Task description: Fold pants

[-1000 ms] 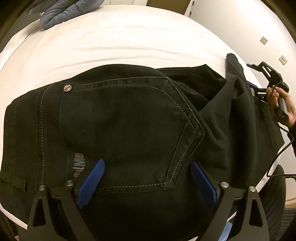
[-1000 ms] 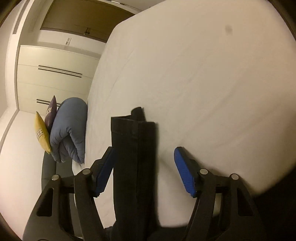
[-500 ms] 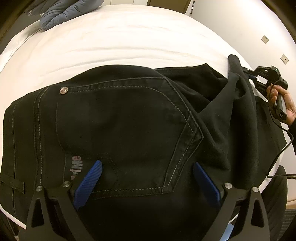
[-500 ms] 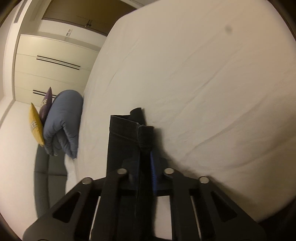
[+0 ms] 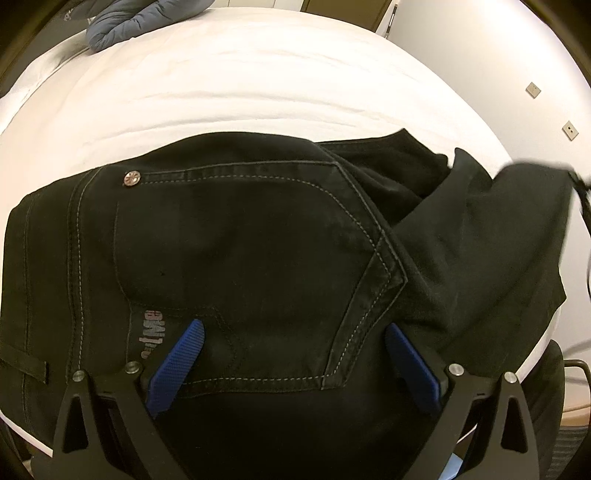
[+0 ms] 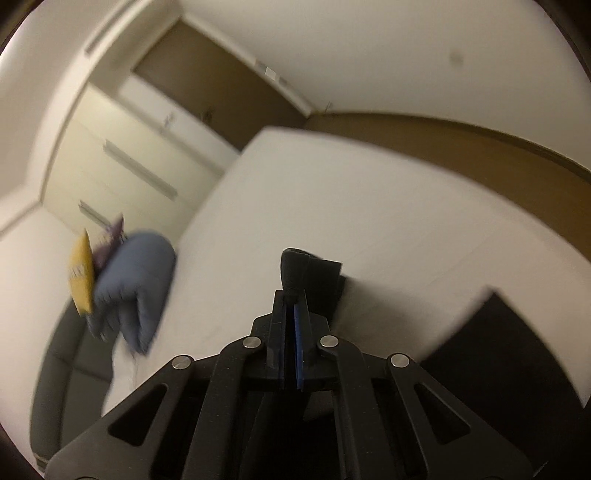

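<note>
Black pants (image 5: 240,251) lie on a white bed (image 5: 240,85), seat side up, with a back pocket and a rivet showing. My left gripper (image 5: 295,354) is open and hovers over the pocket's lower edge, its blue pads on either side. A pant leg (image 5: 517,221) rises at the right, blurred. My right gripper (image 6: 291,302) is shut on the black hem end of the pants (image 6: 310,273) and holds it lifted above the bed (image 6: 369,206).
A folded blue-grey duvet (image 5: 140,18) lies at the bed's far left and also shows in the right wrist view (image 6: 133,280) beside a yellow cushion (image 6: 82,273). White wardrobe doors (image 6: 122,170) stand behind. A dark chair (image 5: 543,387) sits at the bed's right edge.
My right gripper closed on the pant hem and lifted it, tilting upward toward the room. In the left view the leg rose and covered the right hand. My left gripper stayed open.
</note>
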The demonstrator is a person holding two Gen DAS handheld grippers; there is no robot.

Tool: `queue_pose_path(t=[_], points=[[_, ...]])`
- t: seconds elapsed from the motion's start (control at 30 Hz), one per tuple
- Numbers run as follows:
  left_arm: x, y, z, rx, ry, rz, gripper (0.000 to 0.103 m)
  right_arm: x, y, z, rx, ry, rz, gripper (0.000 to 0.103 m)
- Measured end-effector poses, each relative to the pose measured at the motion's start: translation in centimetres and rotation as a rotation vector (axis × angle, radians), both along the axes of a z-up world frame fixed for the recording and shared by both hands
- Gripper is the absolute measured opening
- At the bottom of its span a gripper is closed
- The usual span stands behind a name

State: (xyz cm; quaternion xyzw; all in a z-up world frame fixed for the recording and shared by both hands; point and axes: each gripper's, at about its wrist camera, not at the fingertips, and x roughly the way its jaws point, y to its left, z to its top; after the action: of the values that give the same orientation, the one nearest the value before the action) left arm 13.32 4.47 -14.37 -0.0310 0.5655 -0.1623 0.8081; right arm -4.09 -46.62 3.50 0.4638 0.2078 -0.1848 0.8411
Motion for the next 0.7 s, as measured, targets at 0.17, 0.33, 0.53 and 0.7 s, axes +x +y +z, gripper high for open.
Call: queue_pose_path(t=[0.17, 0.33, 0.53, 0.7], points=[[0.1, 0.0, -0.1, 0.021, -0.002, -0.003, 0.101, -11.3, 0.0, -6.2, 0.172, 0.081, -0.206, 0.002], [0.4, 0.0, 0.0, 0.033, 0.011, -0.005, 0.101, -14.8, 0.4, -11.2, 0.336, 0.065, -0.272, 0.002], [0.9, 0.8, 0.4, 0.000, 0.032, 0.029, 0.102, -14.5, -0.3, -10.4, 0.307, 0.061, -0.262, 0.002], [1.0, 1.0, 0.5, 0.024, 0.035, 0.012, 0.102, -16.8, -0.6, -10.7, 0.322, 0.059, -0.284, 0.002]])
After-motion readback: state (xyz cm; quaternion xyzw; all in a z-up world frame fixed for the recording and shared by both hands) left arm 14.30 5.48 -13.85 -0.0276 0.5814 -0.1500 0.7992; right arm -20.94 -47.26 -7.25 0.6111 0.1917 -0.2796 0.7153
